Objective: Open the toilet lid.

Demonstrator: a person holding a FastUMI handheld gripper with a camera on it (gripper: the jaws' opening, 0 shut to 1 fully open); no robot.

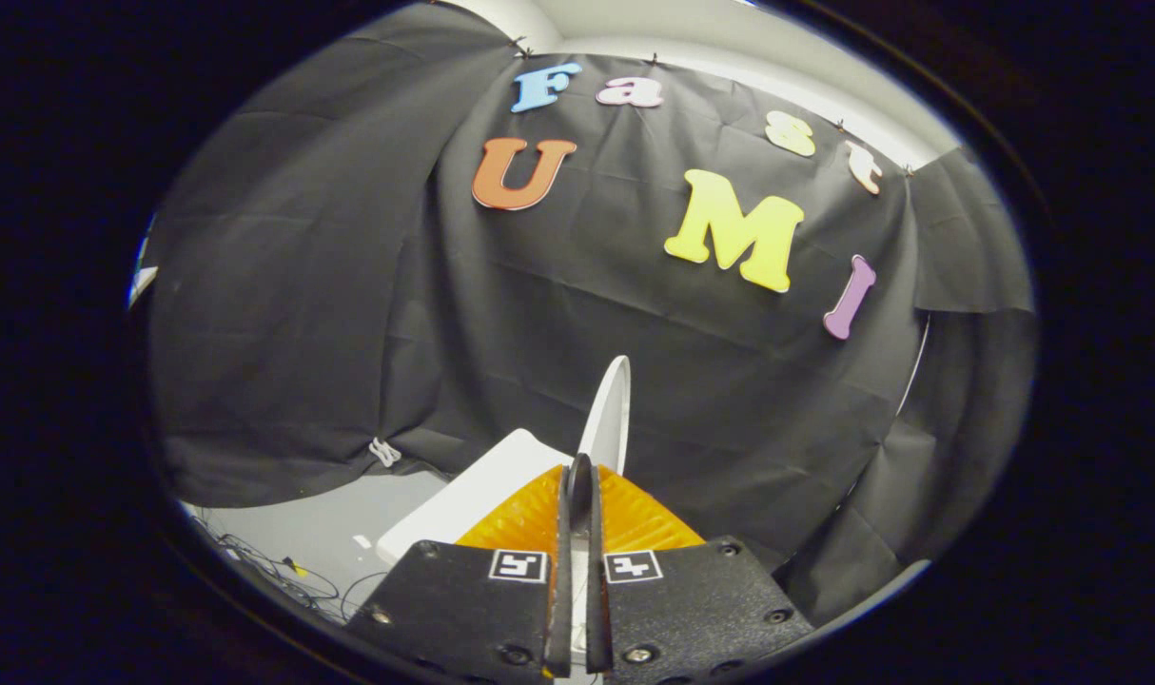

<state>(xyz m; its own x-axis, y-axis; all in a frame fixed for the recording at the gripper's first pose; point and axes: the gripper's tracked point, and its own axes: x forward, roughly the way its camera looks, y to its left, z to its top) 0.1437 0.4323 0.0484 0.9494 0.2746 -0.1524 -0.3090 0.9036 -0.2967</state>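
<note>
Black cloth wall [539, 314] draped all around, creased and pinned along the top, pale ceiling strip [692, 38] above it.

Thin white plastic toilet lid [608, 414] raised, seen edge-on, standing nearly upright and leaning slightly, rising straight beyond the fingertips. Lower edge of the lid running down into the narrow slot between the two fingers.

Hand-held gripper [578, 471] drawn almost completely together, just a slim gap left between the fingers [566, 533], the lid's edge sitting in that gap. Looks pinched from both sides, though actual contact hard to confirm at this angle.

Ribbed orange wedges [625, 518] fanning out on either side of the fingers, dark plates with square markers [518, 565] beneath.

White flat-topped tank or body of the toilet [473, 499] just left of the fingers, behind the lid's base.

Further out, grey floor [321, 533] at lower left, tangled dark cables [273, 571] lying on it, small white clip [383, 452] at the hem of the cloth.
</note>
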